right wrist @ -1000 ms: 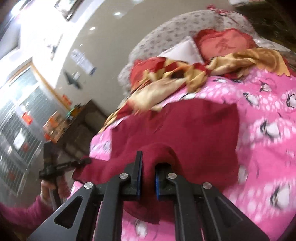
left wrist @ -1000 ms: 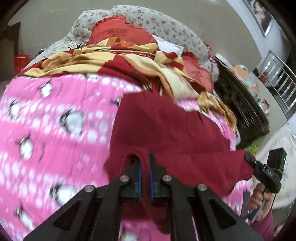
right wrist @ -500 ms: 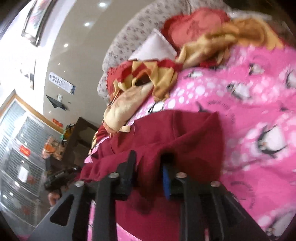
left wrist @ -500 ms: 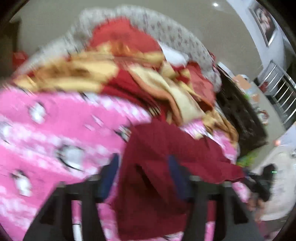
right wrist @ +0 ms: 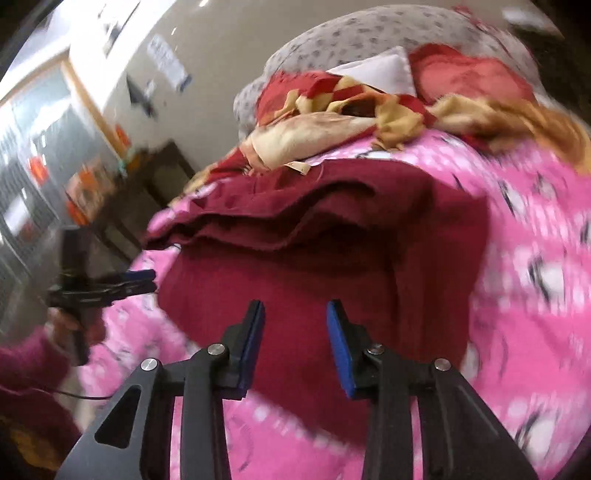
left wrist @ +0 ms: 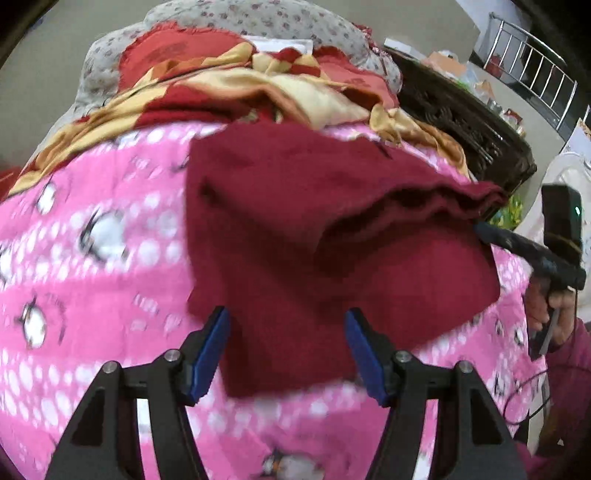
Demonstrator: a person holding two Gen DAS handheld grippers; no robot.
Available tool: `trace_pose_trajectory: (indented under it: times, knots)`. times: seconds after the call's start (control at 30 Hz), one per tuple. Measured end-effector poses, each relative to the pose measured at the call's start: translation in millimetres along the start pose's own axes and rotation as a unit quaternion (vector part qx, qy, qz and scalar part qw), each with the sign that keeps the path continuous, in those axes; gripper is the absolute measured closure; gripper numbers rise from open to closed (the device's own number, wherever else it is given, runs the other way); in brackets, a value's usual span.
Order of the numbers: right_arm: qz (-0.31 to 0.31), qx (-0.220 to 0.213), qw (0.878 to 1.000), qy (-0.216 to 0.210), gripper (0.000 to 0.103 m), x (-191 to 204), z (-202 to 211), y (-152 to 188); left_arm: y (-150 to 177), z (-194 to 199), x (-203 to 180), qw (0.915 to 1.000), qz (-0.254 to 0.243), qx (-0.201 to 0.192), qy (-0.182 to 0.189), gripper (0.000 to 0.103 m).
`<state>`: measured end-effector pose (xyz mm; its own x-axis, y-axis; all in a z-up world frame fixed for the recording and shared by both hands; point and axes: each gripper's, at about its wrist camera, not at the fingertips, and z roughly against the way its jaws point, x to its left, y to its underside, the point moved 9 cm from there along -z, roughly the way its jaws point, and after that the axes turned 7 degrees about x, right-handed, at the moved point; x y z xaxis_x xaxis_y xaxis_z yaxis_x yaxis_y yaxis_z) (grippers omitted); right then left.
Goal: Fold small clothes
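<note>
Left gripper [left wrist: 288, 325] fingers [left wrist: 212, 349] stand wide apart, blue pads [left wrist: 364, 354] clear of the fabric, nothing clamped; its jaws have just been opening, and the near hem of the maroon garment [left wrist: 295, 229] shows in the gap between them but below, lying loose on the bedding. Right gripper [right wrist: 295, 317] fingers [right wrist: 251, 339] are also parted, narrower gap, blue pads [right wrist: 340, 343] off the cloth; its jaws let go and have just been narrowing again, gripping nothing (the cloth is only seen through the gap). Left to right in the left wrist view: pink penguin-print blanket [left wrist: 92, 258], then the maroon garment lying on it, folded over on itself with a rumpled doubled edge running off to the right, then the right gripper seen side-on just at that edge, held by the person's right hand [left wrist: 546, 310] in a magenta sleeve [left wrist: 569, 369]. Behind the garment sits a crumpled red-and-gold patterned cloth [left wrist: 258, 92], a red cushion and a grey floral pillow [left wrist: 258, 22]. Dark carved furniture [left wrist: 461, 122] stands at far right. Both views are motion-blurred.
</note>
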<state>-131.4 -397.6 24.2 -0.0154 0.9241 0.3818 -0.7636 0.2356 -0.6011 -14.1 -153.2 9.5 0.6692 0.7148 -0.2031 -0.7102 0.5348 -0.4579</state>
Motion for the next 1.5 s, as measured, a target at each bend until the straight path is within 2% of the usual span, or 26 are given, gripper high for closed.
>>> trace_pose_trajectory:
  times: [0.13,0.23,0.33,0.43,0.57,0.6,0.63,0.67,0.73,0.83,0.9,1.03,1.13,1.27,1.33,1.5]
  knots:
    - [-0.078,-0.035,0.995,0.059,0.068,-49,-18,-54,-58,-5,19,0.9971,0.062,-0.045,-0.007,0.035]
    - [-0.143,-0.038,0.985,0.090,0.068,-86,-32,-73,-86,-13,47,0.9907,0.122,-0.058,-0.018,0.035]
    - [-0.186,-0.040,0.979,0.074,0.068,-98,-34,-76,-93,-22,70,0.9850,0.164,-0.047,-0.026,0.035]
    - [-0.168,-0.061,0.981,0.076,0.068,-84,-12,-71,-84,-17,74,0.9849,0.167,-0.043,-0.017,0.035]
    - [-0.100,-0.075,0.986,0.111,0.068,-60,10,-54,-72,-17,73,0.9876,0.136,-0.052,-0.059,0.034]
    - [-0.089,-0.052,0.986,0.133,0.068,-63,-1,-48,-69,-24,75,0.9871,0.139,-0.040,-0.069,0.034]
    - [-0.093,-0.009,0.983,0.159,0.068,-75,-19,-40,-65,-30,77,0.9862,0.146,-0.031,-0.070,0.033]
    - [-0.100,0.017,0.981,0.166,0.072,-80,-28,-34,-63,-34,78,0.9850,0.158,-0.027,-0.063,0.033]
    - [-0.104,0.014,0.980,0.169,0.072,-82,-31,-34,-60,-31,81,0.9827,0.175,-0.026,-0.055,0.033]
    - [-0.087,-0.004,0.982,0.169,0.072,-59,-13,-46,-52,-18,81,0.9825,0.169,-0.029,-0.072,0.033]
    - [-0.062,-0.023,0.987,0.144,0.072,-29,-4,-57,-41,-8,82,0.9816,0.166,-0.034,-0.089,0.033]
    - [-0.003,-0.019,0.995,0.100,0.071,32,-19,-72,-19,0,79,0.9811,0.159,-0.031,-0.106,0.033]
    - [0.040,-0.010,0.997,0.067,0.071,81,-47,-84,-2,-1,79,0.9809,0.161,-0.021,-0.106,0.033]
    - [0.091,-0.017,0.993,0.067,0.072,131,-91,-101,9,-2,82,0.9802,0.167,-0.018,-0.104,0.033]
    - [0.098,-0.003,0.993,0.065,0.072,145,-116,-107,12,-2,82,0.9806,0.167,-0.018,-0.100,0.033]
    - [0.102,0.021,0.990,0.092,0.072,156,-168,-117,17,-3,87,0.9788,0.185,-0.021,-0.085,0.029]
